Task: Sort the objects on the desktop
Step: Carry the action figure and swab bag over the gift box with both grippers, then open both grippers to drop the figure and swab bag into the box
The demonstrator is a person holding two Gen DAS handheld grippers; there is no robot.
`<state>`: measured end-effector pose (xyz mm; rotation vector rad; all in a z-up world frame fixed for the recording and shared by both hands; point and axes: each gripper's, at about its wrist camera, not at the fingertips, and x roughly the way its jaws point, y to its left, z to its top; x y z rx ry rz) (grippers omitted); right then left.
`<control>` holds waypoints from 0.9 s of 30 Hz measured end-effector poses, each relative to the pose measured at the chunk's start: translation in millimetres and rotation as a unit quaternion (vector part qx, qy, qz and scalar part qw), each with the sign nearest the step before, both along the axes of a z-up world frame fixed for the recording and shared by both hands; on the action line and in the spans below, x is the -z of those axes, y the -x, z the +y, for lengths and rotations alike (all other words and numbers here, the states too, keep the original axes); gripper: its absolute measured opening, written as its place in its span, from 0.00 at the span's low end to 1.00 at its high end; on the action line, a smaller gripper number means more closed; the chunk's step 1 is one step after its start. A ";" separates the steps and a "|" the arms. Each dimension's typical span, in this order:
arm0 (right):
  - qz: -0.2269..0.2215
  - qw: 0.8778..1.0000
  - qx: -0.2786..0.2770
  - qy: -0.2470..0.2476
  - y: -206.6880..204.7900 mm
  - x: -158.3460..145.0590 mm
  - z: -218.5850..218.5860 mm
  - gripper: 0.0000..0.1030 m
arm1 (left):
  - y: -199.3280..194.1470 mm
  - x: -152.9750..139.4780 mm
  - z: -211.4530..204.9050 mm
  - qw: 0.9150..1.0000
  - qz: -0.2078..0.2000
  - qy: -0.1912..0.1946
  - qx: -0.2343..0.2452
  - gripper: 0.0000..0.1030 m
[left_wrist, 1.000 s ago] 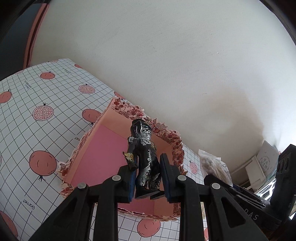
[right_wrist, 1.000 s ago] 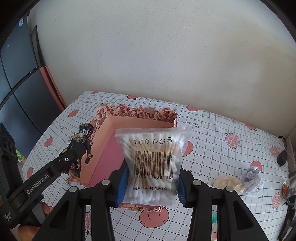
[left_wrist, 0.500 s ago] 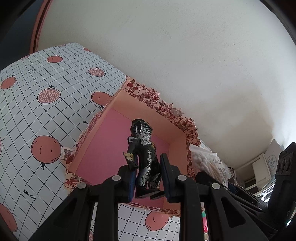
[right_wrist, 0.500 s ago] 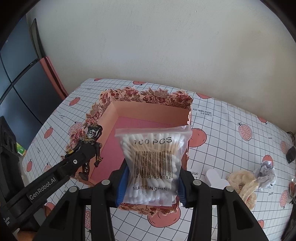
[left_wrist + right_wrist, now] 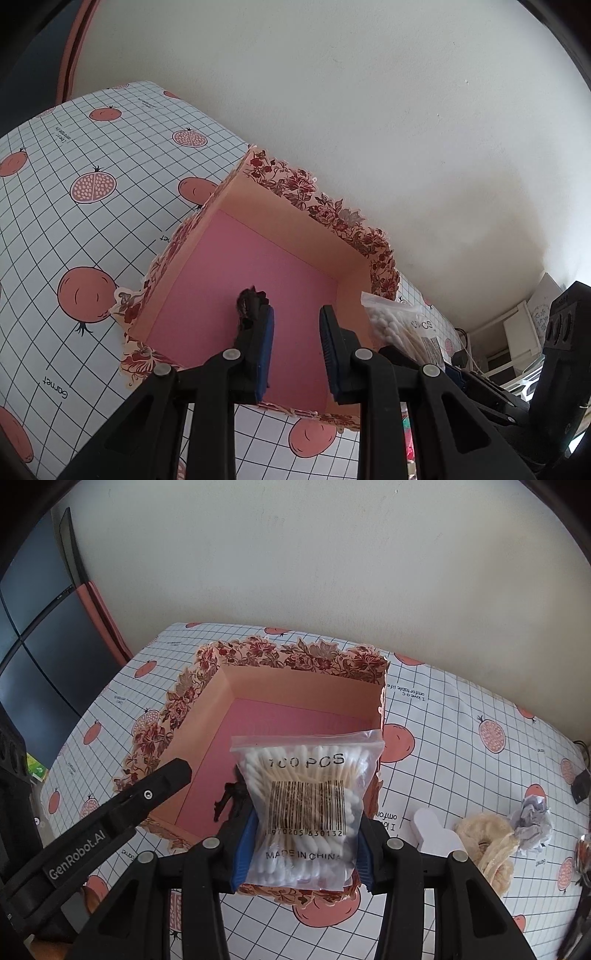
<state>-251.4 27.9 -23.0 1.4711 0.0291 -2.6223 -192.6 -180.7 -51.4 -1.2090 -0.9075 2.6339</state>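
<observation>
Over the near right corner of the one floral box (image 5: pixel 295 657), the right gripper (image 5: pixel 303 849) is clamped on the single bag of cotton swabs (image 5: pixel 306 775). The bag's long axis is upright with the zip edge on top, and the swabs lie crosswise inside. One dark figure (image 5: pixel 229 799) lies inside the box, mostly hidden, so I cannot tell which way it points. The left gripper (image 5: pixel 295 314) has its jaws apart with nothing between them.

The left gripper (image 5: pixel 295 345) is held pointing steeply down, its jaws parted with nothing clamped between them. The right gripper (image 5: pixel 301 843), at its 3 o'clock, is clamped on a bag.
</observation>
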 end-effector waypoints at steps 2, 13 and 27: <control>-0.002 1.000 0.002 -0.001 0.5 -0.1 0.6 0.48 | 0.2 0.2 -0.1 1.000 0.000 -0.001 -0.001 0.25; 0.002 1.000 0.006 -0.008 0.0 -3.0 2.6 0.56 | 0.2 -0.1 0.5 1.000 0.000 0.000 0.002 0.25; -0.003 1.000 0.009 -0.016 -8.2 -7.9 11.6 0.56 | 1.6 -0.5 8.5 1.000 -0.006 0.016 0.003 0.35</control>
